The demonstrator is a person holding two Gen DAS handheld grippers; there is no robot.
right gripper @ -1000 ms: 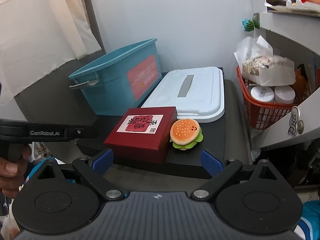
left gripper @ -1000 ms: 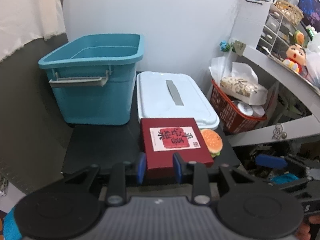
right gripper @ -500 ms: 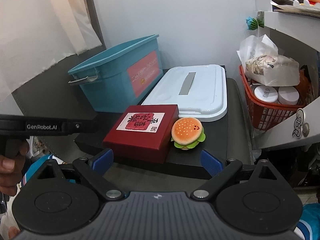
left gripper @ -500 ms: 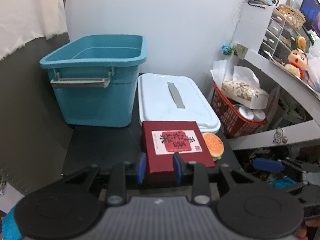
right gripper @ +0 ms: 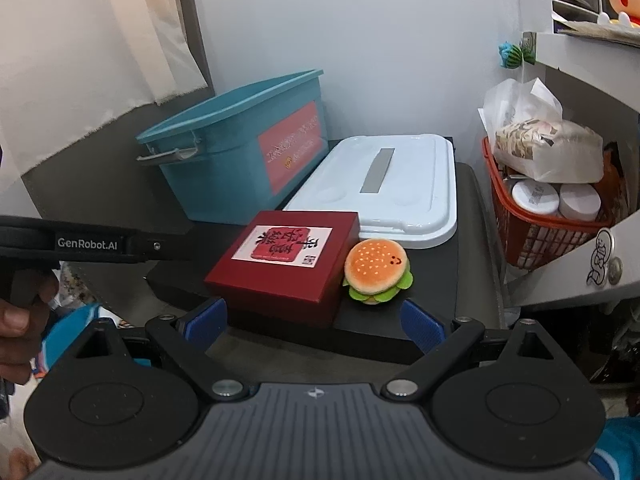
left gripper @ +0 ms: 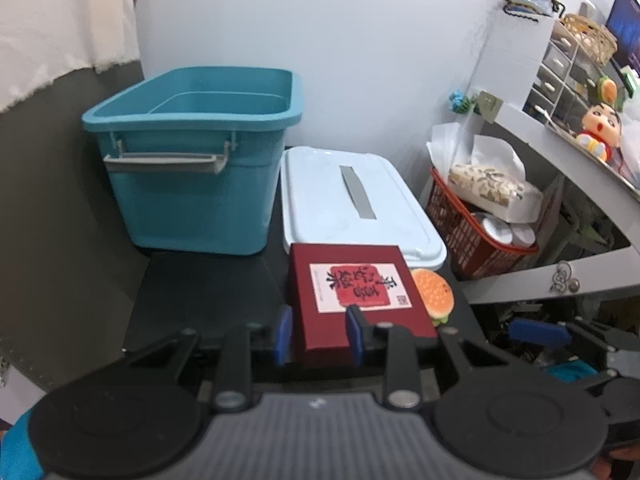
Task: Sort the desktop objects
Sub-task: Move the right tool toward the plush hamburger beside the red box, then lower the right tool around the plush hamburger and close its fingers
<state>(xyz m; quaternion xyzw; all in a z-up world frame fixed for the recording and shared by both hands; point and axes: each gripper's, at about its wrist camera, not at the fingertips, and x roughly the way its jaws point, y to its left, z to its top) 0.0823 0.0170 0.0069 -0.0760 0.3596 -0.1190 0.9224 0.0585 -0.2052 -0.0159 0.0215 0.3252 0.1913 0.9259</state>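
Left hand-held gripper (left gripper: 319,338) narrowly apart, perhaps touching red box (left gripper: 356,292); right hand-held gripper (right gripper: 314,320) wide apart.

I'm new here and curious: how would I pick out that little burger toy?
Find the big teal bin and the white lid beside it. In front lies a dark red box; the burger toy sits against its side, the only round, orange thing there.

Likely home desk corner: drawer organiser (left gripper: 560,68), cartoon doll (left gripper: 599,130), red basket (left gripper: 472,232), curtain (right gripper: 80,40).
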